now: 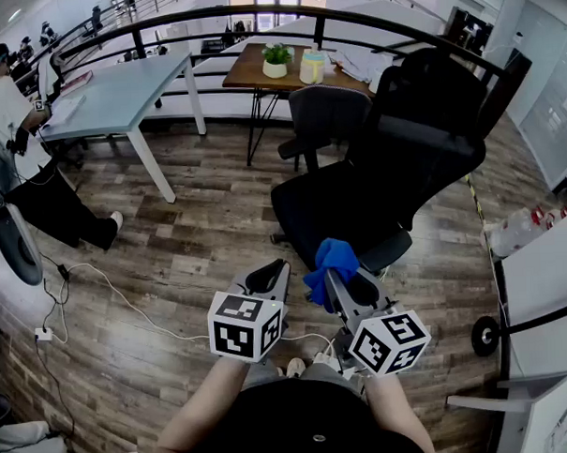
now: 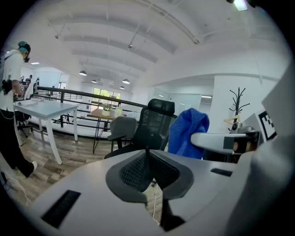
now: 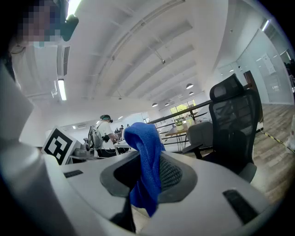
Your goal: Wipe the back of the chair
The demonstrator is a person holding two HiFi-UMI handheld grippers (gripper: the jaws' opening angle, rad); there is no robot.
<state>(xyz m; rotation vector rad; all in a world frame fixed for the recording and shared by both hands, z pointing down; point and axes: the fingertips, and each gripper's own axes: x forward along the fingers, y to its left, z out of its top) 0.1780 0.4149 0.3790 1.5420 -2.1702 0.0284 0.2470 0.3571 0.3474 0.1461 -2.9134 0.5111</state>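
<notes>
Right tool (image 3: 148,159): clamped on the blue cloth (image 1: 330,264), with a fold hanging loose.
Left tool (image 2: 147,156): jaws together, nothing between them.
Chair (image 1: 353,208): just ahead; its backrest (image 1: 429,121) is on the far side, apart from the cloth.
Next move: reach to the backrest, press the fold flat and stroke downward. The chair likely swivels.

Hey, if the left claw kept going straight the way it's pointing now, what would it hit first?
Most likely the black office chair, which sits dead ahead of the left claw; depth is unclear.
</notes>
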